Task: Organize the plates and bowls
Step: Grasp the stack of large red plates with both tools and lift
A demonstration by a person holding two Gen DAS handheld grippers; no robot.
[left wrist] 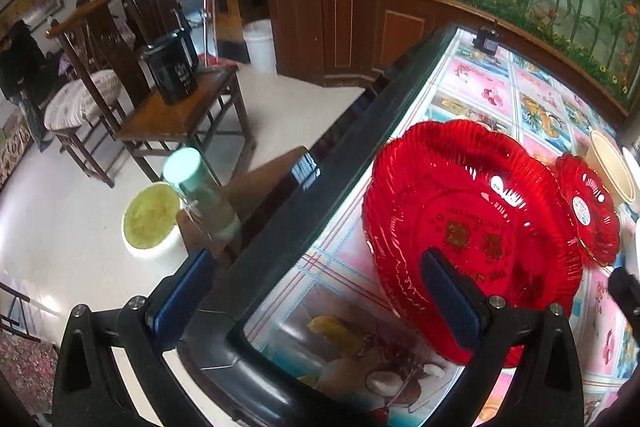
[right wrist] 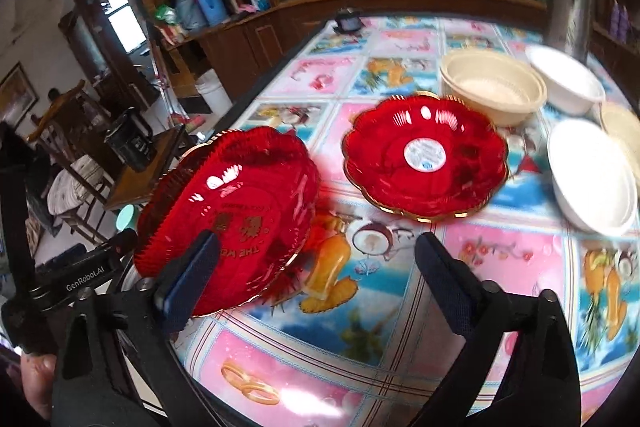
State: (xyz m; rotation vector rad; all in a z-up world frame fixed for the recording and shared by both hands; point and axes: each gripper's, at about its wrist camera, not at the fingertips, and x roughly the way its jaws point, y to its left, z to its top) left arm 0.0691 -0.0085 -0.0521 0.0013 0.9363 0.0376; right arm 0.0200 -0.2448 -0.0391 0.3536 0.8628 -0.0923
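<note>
- Left tongs (left wrist: 320,291) spread wide, straddling the near corner of the table (left wrist: 472,75): one finger (left wrist: 182,291) hangs off the edge over the floor, the other finger (left wrist: 450,301) sits over the big plate (left wrist: 472,227).
- Nothing pinched between those fingers. Whether that inner pad touches the big plate, I cannot tell.
- The big plate looks tipped, its near rim up off the cloth, right at the table edge; from the right tongs' side it shows ahead and to the left (right wrist: 228,215), partly behind the left-hand finger (right wrist: 188,281).
- Right tongs (right wrist: 316,279) gape open too, holding nothing, fingers over the flowered cloth.
- Small plate (right wrist: 426,157), red with a gold rim and a white sticker in the middle, lies flat straight ahead of the right tongs, clear of the big plate.
- Beyond it, a cream bowl (right wrist: 494,87), just past the small plate's far rim.
- Right of that, a white bowl (right wrist: 568,79); nearer and far right, another white bowl (right wrist: 592,175).
- Off the table, ahead-left of the left tongs: a bottle (left wrist: 200,191), a tub (left wrist: 152,219), a wooden stool (left wrist: 180,111).
</note>
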